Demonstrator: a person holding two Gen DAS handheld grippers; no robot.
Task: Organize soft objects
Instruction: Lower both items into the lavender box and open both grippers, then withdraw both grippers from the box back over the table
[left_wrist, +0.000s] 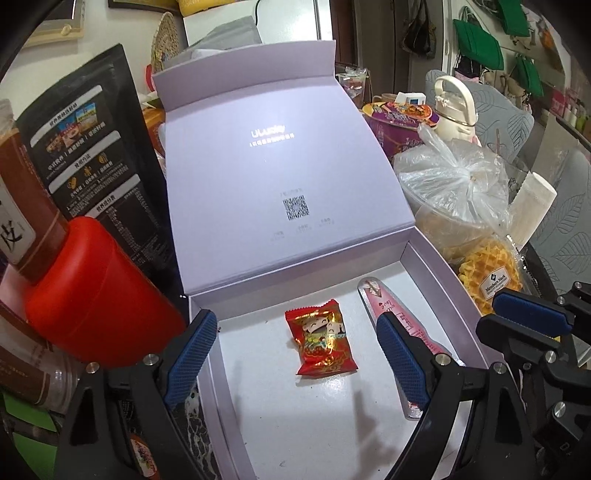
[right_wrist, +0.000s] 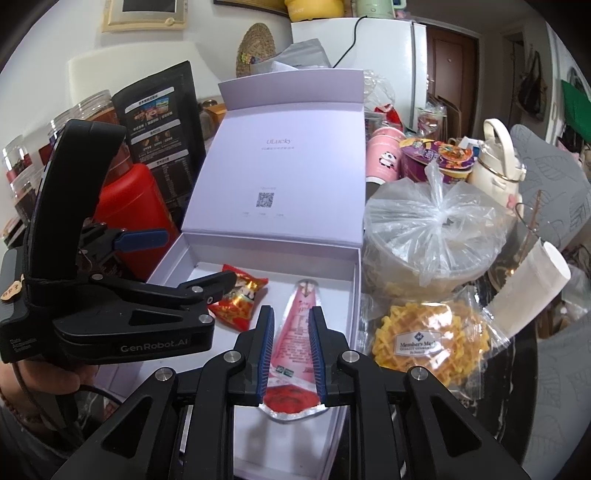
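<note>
1. An open lilac gift box (left_wrist: 207, 354) is seen on a crowded surface, its hinged lid (left_wrist: 280, 177) standing upright at the far side with a small printed code on the inner face.
2. Two soft packets are lying on the white floor of the box. A red and gold sweet packet (left_wrist: 320, 343) is placed near the middle, slightly tilted.
3. A long, narrow pink pouch (right_wrist: 295, 332) with a red lower end is laid lengthwise just to the right of the red packet, apart from it, close to the right wall of the box.
4. The left tongs (left_wrist: 295, 358) are held wide apart above the box, with the red packet seen in the gap between the blue pads (left_wrist: 192, 354); nothing is gripped by them.
5. The right tongs (right_wrist: 291, 354) are set narrowly, one pad along each long side of the pink pouch. Whether the pouch is actually pinched cannot be told.
6. In the right wrist view, the left tongs are seen from the side, reaching in over the red packet's near end.
7. To the left of the box, a red canister (left_wrist: 99, 299) and a tall black printed bag (left_wrist: 88, 155) are stood.
8. To the right, a tub wrapped in a knotted clear plastic bag (right_wrist: 432, 229) is placed, with a bagged yellow waffle snack (right_wrist: 424, 343) just in front of it.
9. A cream flask (right_wrist: 496, 162) is seen farther back on the right.
</note>
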